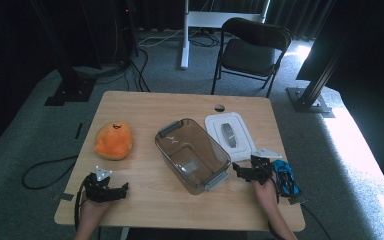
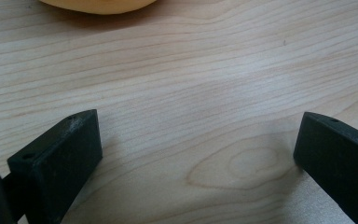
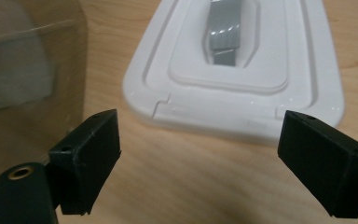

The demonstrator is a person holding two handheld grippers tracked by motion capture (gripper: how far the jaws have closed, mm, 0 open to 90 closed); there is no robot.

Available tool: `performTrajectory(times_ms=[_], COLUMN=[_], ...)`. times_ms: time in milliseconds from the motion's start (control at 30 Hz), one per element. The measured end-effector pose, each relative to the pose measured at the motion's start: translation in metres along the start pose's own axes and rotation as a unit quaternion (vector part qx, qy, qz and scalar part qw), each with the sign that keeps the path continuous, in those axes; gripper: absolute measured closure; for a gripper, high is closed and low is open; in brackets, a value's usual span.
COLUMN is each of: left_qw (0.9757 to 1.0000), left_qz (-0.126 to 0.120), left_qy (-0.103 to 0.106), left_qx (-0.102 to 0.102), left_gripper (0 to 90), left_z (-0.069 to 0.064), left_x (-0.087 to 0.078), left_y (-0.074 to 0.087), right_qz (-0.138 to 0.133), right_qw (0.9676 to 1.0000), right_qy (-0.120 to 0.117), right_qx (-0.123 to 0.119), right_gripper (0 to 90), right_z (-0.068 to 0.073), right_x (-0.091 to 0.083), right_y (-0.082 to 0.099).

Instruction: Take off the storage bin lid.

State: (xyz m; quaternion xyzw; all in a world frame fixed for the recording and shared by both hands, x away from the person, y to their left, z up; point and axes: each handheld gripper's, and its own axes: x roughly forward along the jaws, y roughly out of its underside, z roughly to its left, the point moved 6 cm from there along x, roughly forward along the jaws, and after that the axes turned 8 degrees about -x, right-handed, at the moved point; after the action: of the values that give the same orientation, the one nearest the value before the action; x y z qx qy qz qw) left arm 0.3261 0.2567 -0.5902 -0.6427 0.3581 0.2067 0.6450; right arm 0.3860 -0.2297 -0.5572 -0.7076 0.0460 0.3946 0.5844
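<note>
While a black folding chair (image 1: 252, 50) waits on grey carpet behind the wooden table (image 1: 145, 107), the white lid (image 1: 229, 135) with its grey handle lies flat beside the clear bin (image 1: 192, 155); right tongs (image 3: 200, 149) gape before it, left tongs (image 2: 198, 154) released over bare wood.

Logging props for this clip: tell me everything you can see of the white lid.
The white lid lies flat on the wooden table, off the clear bin and just beside it. It looks like glossy plastic, a rounded rectangle with stepped ridges and a grey handle recessed in its middle. The open right gripper faces its near edge, apart from it.
</note>
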Motion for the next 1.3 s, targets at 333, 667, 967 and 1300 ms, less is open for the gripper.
performTrajectory(times_ms=[333,667,967,1300], left_qw=[1.0,1.0,0.9999,0.9999], left_qz=[0.001,0.002,0.002,0.001], left_qy=[0.002,0.006,0.007,0.007], left_qx=[0.003,0.007,0.007,0.007], left_gripper=[1.4,1.4,1.4,1.4], left_z=[0.0,-0.001,-0.001,-0.001], left_x=[0.0,-0.001,-0.001,-0.002], left_y=[0.0,0.001,0.001,0.002], right_qz=[0.027,0.035,0.046,0.048], right_qw=[0.9993,0.998,0.9936,0.9943], right_qy=[0.002,-0.004,-0.033,-0.034], right_qx=[-0.025,-0.052,-0.098,-0.089], right_gripper=[12.4,12.3,12.0,11.8], right_z=[0.012,0.021,0.029,0.026], right_x=[-0.013,-0.025,-0.031,-0.029], right_y=[0.033,0.051,0.066,0.066])
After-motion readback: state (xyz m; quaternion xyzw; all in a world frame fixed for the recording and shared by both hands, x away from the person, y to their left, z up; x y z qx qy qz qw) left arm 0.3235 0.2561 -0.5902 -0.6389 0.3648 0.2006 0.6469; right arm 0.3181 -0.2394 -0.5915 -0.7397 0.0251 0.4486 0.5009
